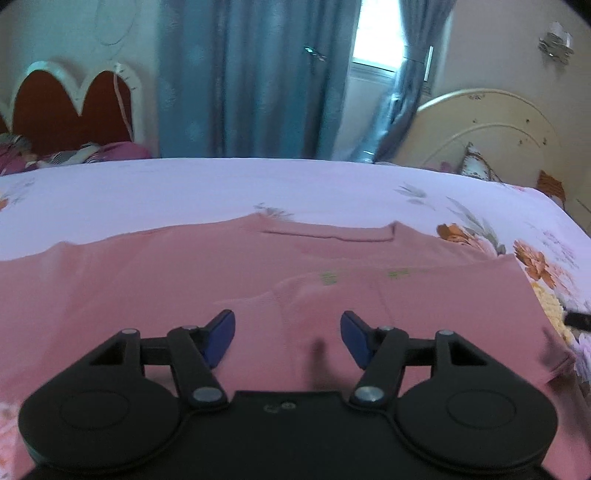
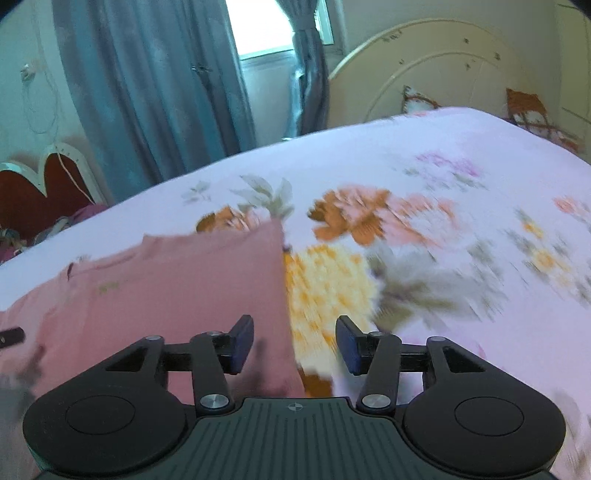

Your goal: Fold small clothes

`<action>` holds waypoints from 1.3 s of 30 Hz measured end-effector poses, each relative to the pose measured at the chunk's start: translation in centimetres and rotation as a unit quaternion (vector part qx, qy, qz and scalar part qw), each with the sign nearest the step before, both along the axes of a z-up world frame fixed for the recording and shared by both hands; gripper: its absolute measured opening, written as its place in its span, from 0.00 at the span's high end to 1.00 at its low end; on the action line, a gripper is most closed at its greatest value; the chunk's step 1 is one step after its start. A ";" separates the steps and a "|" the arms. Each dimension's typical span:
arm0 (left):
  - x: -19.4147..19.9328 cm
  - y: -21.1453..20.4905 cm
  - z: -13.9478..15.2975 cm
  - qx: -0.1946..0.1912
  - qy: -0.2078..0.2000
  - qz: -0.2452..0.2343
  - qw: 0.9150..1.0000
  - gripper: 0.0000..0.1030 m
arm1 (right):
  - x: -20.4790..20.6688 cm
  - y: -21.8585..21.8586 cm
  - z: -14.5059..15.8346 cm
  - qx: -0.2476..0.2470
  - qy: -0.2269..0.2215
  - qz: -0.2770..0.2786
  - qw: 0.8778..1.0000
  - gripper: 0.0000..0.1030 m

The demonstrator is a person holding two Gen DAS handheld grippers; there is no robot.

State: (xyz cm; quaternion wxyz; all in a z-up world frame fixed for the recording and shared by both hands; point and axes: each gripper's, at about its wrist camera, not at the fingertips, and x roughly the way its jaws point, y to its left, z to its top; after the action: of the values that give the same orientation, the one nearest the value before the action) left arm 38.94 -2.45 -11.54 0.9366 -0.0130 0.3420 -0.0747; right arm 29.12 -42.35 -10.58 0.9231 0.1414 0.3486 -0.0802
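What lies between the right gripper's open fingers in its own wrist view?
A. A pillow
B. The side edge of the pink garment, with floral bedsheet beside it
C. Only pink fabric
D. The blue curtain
B: the right gripper is open, and the pink garment ends in an edge between its fingers, with floral bedsheet to the right.

Right wrist cam: my right gripper (image 2: 294, 343) has its jaws spread wide, nothing between the blue pads (image 2: 242, 341). It sits over the right edge of the pink shirt (image 2: 177, 280), which lies flat on the floral bedsheet (image 2: 424, 177). Shirt fills 8 to 11 o'clock, its edge running down between the pads. Sheet heavily motion-blurred at 3 o'clock. Blue curtain (image 2: 147, 92) at 11, window (image 2: 258, 29) at 12, cream headboard (image 2: 443, 70) at 1. Small dark object (image 2: 11, 336) at 9, can't identify.
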 end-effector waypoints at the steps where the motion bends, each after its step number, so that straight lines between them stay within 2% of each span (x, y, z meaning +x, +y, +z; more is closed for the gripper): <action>1: 0.5 -0.4 -0.3 0.004 0.002 0.000 1.000 0.40 | 1.1 -0.2 -0.2 0.004 0.003 0.002 1.000 0.53; 7: 1.3 -0.8 -2.9 0.019 0.039 0.010 0.999 0.40 | 7.3 -1.6 -2.3 0.014 0.026 0.006 1.000 0.53; 9: 0.9 -0.7 -3.1 0.030 0.034 0.005 0.999 0.40 | 8.9 -2.2 -3.1 0.023 0.031 0.003 0.999 0.54; 15: 0.8 -0.9 -3.2 0.036 0.030 0.005 0.999 0.37 | 11.5 -2.2 -4.1 0.025 0.028 0.017 0.999 0.85; 18: 0.8 -1.1 -3.2 0.043 0.029 0.005 0.999 0.37 | 11.2 -1.6 -3.9 -0.013 0.019 0.027 0.999 0.95; 20: 1.0 -1.2 -3.2 0.044 0.030 0.006 0.999 0.36 | 11.0 -1.9 -4.4 -0.044 0.023 0.009 0.999 0.96; 22: 1.1 -1.3 -3.3 0.046 0.029 0.007 0.999 0.35 | 11.0 -2.1 -4.4 -0.038 0.022 0.008 0.999 0.96; 25: 1.1 -1.3 -3.1 0.045 0.032 0.007 0.998 0.35 | 10.3 -1.3 -3.2 -0.063 0.006 0.007 0.998 0.95; 27: 1.1 -1.1 -2.9 0.040 0.036 0.008 0.999 0.34 | 9.2 -0.8 -2.3 -0.053 -0.006 0.009 0.999 0.95; 29: 0.9 -1.0 -2.6 0.041 0.037 0.010 0.998 0.33 | 8.0 0.4 -1.7 -0.041 -0.010 0.029 0.999 0.95; 33: 0.1 -0.7 -2.2 0.049 0.036 0.017 0.998 0.30 | 5.7 4.4 -1.5 -0.049 -0.009 0.088 0.995 0.94; 39: -0.9 0.0 -2.6 0.050 0.056 0.032 0.997 0.26 | 3.9 9.6 -3.1 -0.043 0.015 0.144 0.988 0.94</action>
State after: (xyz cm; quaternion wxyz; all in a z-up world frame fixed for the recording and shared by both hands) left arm 38.05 -2.43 -14.13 0.9173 0.0188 0.3969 -0.0264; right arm 32.98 -32.77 -13.69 0.9250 0.0481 0.3751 0.0367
